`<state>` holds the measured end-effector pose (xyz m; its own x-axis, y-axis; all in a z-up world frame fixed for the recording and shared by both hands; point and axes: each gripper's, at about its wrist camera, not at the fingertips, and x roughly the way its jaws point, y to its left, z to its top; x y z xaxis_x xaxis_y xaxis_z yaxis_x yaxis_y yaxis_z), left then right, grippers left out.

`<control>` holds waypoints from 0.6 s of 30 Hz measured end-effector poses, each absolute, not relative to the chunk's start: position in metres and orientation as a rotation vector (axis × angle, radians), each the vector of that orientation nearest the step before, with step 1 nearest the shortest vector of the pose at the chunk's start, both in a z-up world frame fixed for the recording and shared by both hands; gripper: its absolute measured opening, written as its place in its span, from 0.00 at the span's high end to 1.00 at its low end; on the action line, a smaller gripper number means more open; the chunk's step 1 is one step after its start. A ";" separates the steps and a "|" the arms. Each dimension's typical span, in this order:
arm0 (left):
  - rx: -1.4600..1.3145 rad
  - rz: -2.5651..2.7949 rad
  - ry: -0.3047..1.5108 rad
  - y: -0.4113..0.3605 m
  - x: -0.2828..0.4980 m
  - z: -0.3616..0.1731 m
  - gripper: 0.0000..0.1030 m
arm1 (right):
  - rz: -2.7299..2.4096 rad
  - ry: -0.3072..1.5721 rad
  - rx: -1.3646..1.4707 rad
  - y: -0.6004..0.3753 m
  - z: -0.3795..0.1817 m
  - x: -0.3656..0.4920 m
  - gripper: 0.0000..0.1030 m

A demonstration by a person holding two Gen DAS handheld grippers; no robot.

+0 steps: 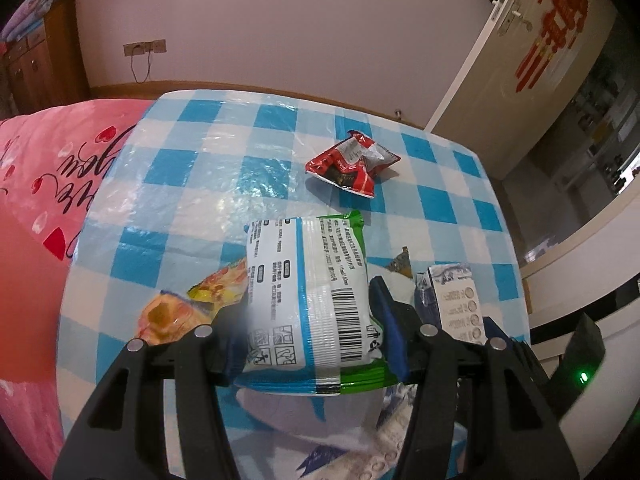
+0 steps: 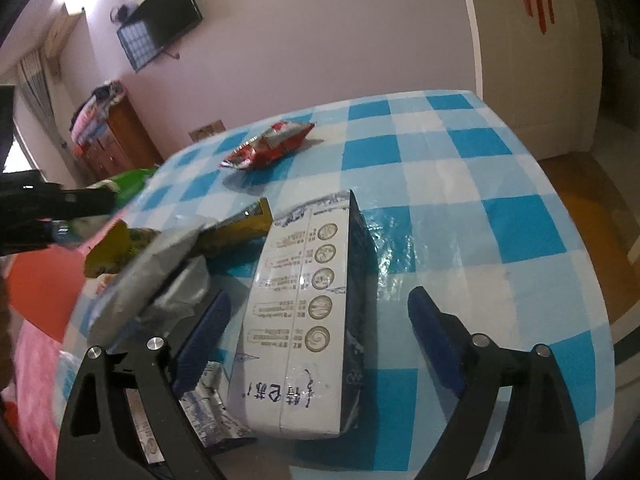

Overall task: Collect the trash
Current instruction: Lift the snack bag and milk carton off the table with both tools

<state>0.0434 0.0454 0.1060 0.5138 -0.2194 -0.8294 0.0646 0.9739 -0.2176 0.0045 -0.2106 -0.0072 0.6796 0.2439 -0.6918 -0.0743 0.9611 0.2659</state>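
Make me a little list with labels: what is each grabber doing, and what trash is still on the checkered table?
left gripper: shut on the white and green plastic packet with a barcode, lifted off the table
right gripper: open, jaws either side of the white and dark blue carton, not pressing it
still lying on the blue and white checkered tablecloth: crumpled red foil wrapper, far side
beside carton: grey crumpled bag, yellow wrapper

Crumpled wrapper far back on table, carton nearer, flat packet left of carton.
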 end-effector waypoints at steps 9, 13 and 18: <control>-0.178 -0.178 0.991 0.071 0.013 0.108 0.46 | 0.142 0.832 0.162 -0.201 -0.012 0.007 0.16; -0.209 -0.197 0.984 0.084 0.003 0.107 0.46 | 0.128 0.827 0.140 -0.199 -0.011 0.007 0.28; -0.260 -0.238 0.953 0.099 -0.010 0.111 0.46 | 0.114 0.822 0.124 -0.197 -0.010 0.006 0.37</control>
